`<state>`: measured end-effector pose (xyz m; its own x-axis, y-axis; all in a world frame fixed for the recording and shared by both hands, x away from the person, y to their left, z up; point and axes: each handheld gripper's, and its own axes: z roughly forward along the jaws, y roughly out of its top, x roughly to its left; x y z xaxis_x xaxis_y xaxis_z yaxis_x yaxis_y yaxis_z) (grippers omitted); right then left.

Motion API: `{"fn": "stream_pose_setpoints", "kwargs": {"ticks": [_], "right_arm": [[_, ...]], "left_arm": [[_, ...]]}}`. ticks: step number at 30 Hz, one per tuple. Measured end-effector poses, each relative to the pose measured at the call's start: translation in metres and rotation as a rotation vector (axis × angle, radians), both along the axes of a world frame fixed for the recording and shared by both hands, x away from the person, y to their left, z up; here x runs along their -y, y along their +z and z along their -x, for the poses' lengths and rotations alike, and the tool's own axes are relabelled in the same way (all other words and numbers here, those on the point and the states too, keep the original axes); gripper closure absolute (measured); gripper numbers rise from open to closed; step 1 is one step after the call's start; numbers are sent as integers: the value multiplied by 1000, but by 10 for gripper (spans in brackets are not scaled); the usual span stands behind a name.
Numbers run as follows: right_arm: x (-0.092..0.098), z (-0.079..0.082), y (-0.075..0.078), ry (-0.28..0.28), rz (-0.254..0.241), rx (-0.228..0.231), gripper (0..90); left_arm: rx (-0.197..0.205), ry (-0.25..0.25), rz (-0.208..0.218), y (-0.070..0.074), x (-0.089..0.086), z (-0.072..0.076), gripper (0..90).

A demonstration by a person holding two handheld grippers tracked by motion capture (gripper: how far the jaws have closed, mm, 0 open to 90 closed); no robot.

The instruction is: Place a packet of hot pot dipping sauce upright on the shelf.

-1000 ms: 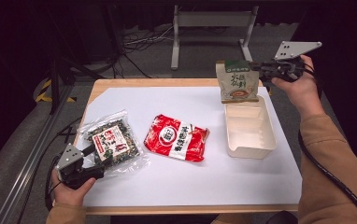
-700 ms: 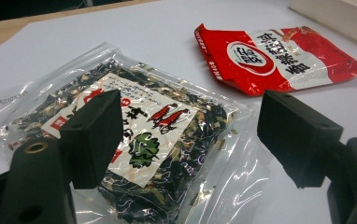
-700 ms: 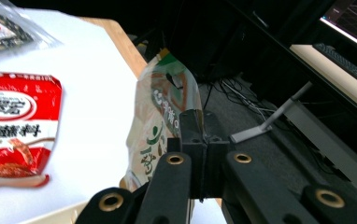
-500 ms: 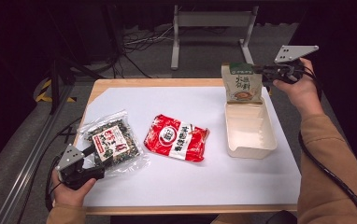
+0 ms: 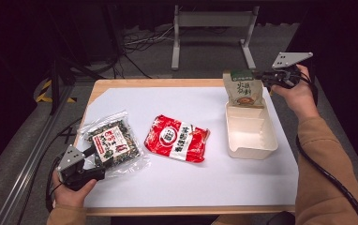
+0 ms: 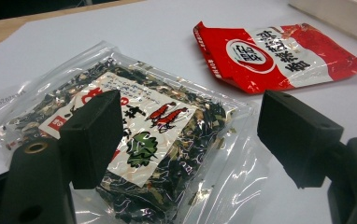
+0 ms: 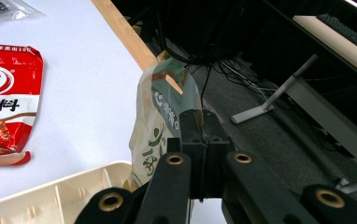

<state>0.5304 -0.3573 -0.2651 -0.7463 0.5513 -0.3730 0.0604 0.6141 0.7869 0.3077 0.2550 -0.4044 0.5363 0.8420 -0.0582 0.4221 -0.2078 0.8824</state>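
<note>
A green and beige snack pouch (image 5: pixel 244 87) hangs upright over the far end of the cream tray (image 5: pixel 254 147), its lower edge at the tray's rim. My right gripper (image 5: pixel 266 78) is shut on the pouch's right edge; in the right gripper view the closed jaws pinch the pouch (image 7: pixel 160 121). A clear bag of dark dried greens (image 5: pixel 114 143) lies at the table's left. My left gripper (image 5: pixel 93 152) stands open at that bag's near corner, and in the left gripper view the bag (image 6: pixel 139 144) lies between and beyond the jaws. A red packet (image 5: pixel 177 138) lies mid-table.
White paper (image 5: pixel 177 183) covers the wooden table. The red packet (image 6: pixel 279 53) lies beyond the greens bag in the left gripper view. A metal stand (image 5: pixel 212 28) and cables sit on the dark floor behind the table. The table's far edge (image 7: pixel 130 37) runs close to the pouch.
The right gripper has carried the pouch down and slightly toward the person, so it now hangs upright at the tray's far end. The left gripper has stayed put.
</note>
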Motion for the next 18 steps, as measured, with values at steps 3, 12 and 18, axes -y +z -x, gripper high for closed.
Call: {"fn": "stream_pose_setpoints", "kwargs": {"ticks": [3,12,18], "right_arm": [[0,-1,-5,1,-5,-9,894],[2,-1,-21,-11,-16,-49,886],[11,2,-25,-58,-10,-58,849]], "left_arm": [[1,-1,-3,0,0,0,233],[0,-8,-2,0,2,-3,233],[0,-21,-3,0,5,-6,233]]}}
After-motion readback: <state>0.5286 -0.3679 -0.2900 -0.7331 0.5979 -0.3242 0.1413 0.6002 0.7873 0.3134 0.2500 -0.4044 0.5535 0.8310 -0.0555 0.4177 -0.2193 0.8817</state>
